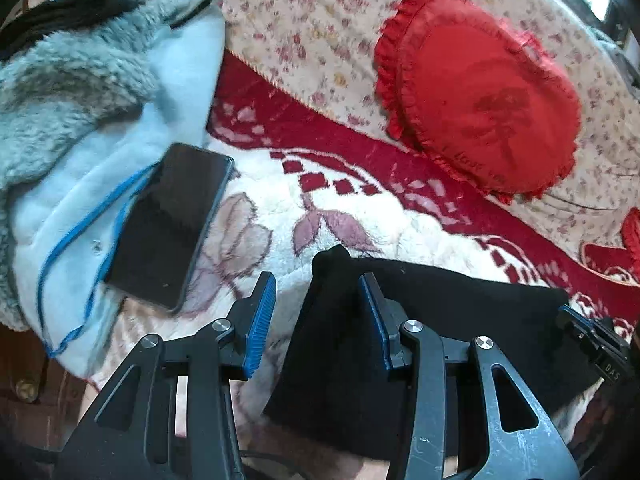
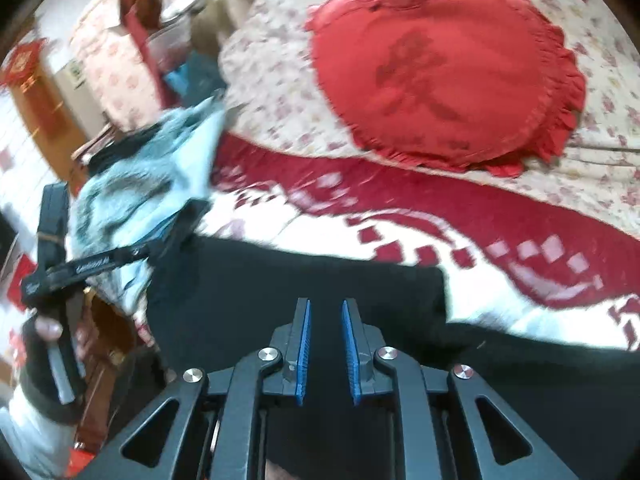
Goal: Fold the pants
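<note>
The black pants (image 1: 440, 320) lie folded flat on the red and white blanket (image 1: 360, 216). My left gripper (image 1: 318, 292) is open at the pants' left edge, its right finger over the cloth and its left finger over the blanket. In the right wrist view the pants (image 2: 320, 276) spread below my right gripper (image 2: 326, 318), which hovers over them with jaws a narrow gap apart and nothing between them. The right gripper also shows at the pants' right edge in the left wrist view (image 1: 592, 336). The left gripper, held by a hand, shows at the left (image 2: 60, 280).
A black phone (image 1: 172, 220) lies on a pale blue fleece garment (image 1: 80, 120) left of the pants. A red heart-shaped cushion (image 1: 480, 96) rests on the floral bedspread (image 1: 304, 20) behind; it also shows in the right wrist view (image 2: 436, 64). Wooden furniture (image 2: 36, 96) stands left.
</note>
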Motion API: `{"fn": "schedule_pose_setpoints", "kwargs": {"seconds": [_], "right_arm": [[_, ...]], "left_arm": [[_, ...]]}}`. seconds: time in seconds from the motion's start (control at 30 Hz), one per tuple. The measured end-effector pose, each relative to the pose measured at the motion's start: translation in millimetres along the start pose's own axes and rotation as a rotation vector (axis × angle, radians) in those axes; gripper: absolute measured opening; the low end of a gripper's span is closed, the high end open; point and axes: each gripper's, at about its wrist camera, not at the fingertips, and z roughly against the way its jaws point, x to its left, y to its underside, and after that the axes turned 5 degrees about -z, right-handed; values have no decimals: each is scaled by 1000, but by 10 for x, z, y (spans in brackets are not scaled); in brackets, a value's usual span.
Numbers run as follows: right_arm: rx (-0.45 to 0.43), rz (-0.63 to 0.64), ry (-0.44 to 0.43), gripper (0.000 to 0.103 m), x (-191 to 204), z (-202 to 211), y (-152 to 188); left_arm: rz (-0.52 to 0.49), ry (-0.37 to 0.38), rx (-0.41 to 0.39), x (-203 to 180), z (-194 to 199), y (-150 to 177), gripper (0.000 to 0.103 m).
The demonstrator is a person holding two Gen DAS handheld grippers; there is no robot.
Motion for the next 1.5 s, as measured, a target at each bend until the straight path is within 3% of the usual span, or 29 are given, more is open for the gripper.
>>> {"fn": "schedule_pose_setpoints", "kwargs": {"seconds": [0.2, 0.3, 0.53, 0.63, 0.87, 1.07, 1.23, 1.33, 1.5], "right_arm": [[9, -76, 61, 15, -399, -275, -87], [5, -127, 31, 15, -515, -363, -153], [-4, -97, 43, 16, -438, -90, -103], [-1, -63, 68, 22, -430, 157, 53], [26, -67, 139, 23, -652, 512, 461], [23, -90, 185, 23, -962, 643, 711], [-12, -149, 170, 23, -1155, 753, 660], [-23, -116, 208, 25, -1110, 792, 544], [-31, -91, 181, 30, -1049, 823, 461]], "left_arm": [[29, -76, 69, 125, -457, -71, 46], [58, -62, 86, 236, -505, -115, 47], [55, -66, 38, 143, -162, -67, 47], [50, -46, 9, 66, 41, -30, 47], [-20, 35, -22, -373, 329, 145, 47], [-110, 84, 9, -934, 269, 314, 47], [-168, 122, 39, -1323, 158, 372, 47], [-198, 136, 49, -1504, 106, 405, 47], [-241, 136, 57, -1700, 24, 435, 47]]}}
